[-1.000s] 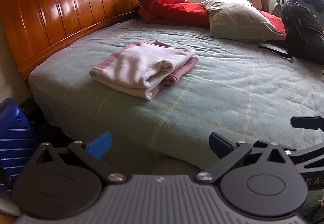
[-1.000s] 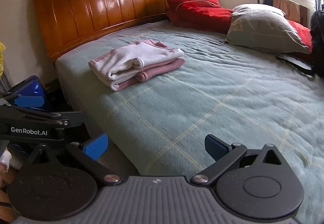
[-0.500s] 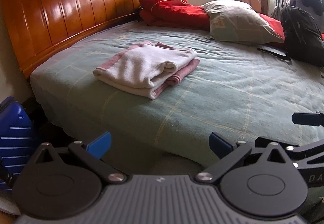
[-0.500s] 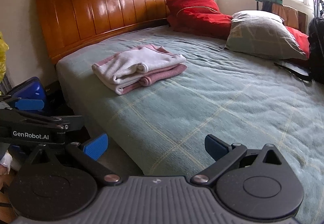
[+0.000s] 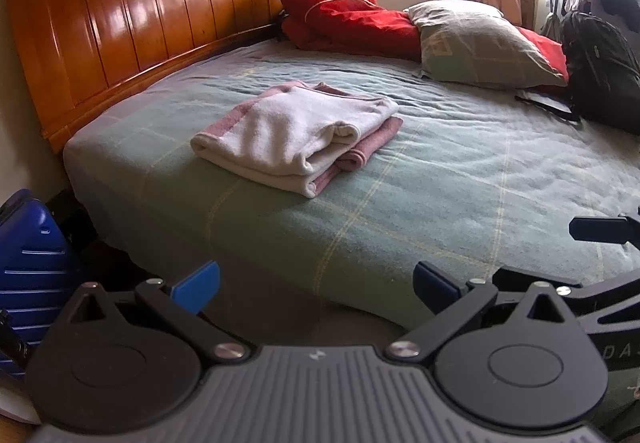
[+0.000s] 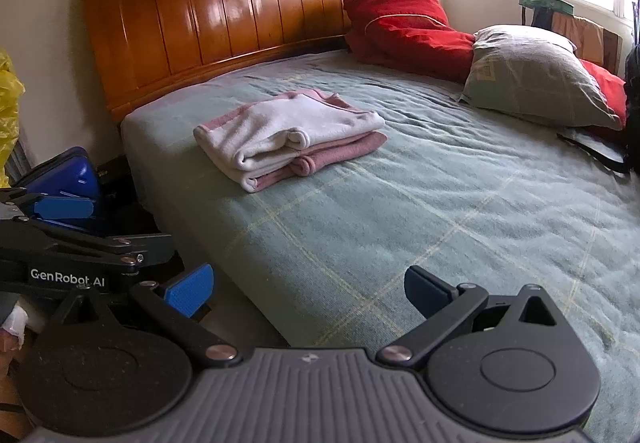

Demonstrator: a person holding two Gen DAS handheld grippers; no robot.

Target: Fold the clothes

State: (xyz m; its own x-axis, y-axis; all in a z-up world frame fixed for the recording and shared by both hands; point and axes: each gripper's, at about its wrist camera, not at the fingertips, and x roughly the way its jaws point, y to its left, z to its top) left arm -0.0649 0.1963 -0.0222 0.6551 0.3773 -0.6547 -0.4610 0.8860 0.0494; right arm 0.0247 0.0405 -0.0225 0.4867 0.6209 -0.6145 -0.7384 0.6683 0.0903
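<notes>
Nearest the cameras, the left hand-held gripper (image 5: 316, 285) and the right hand-held gripper (image 6: 308, 285) both hover off the near edge of the bed (image 5: 460, 179), each with its blue-padded fingers spread wide apart and nothing between them. A blue suitcase (image 5: 28, 263) stands on the floor at the left, beside the bed's corner. Farther in, the folded garment (image 5: 296, 135), white over dusty pink, lies flat on the green checked cover near the wooden headboard (image 5: 152, 19), well apart from both grippers. Beyond it, a grey-green pillow (image 5: 480, 43) leans on red bedding (image 5: 348, 19), with a black backpack (image 5: 600, 67) at the far right under the window.
</notes>
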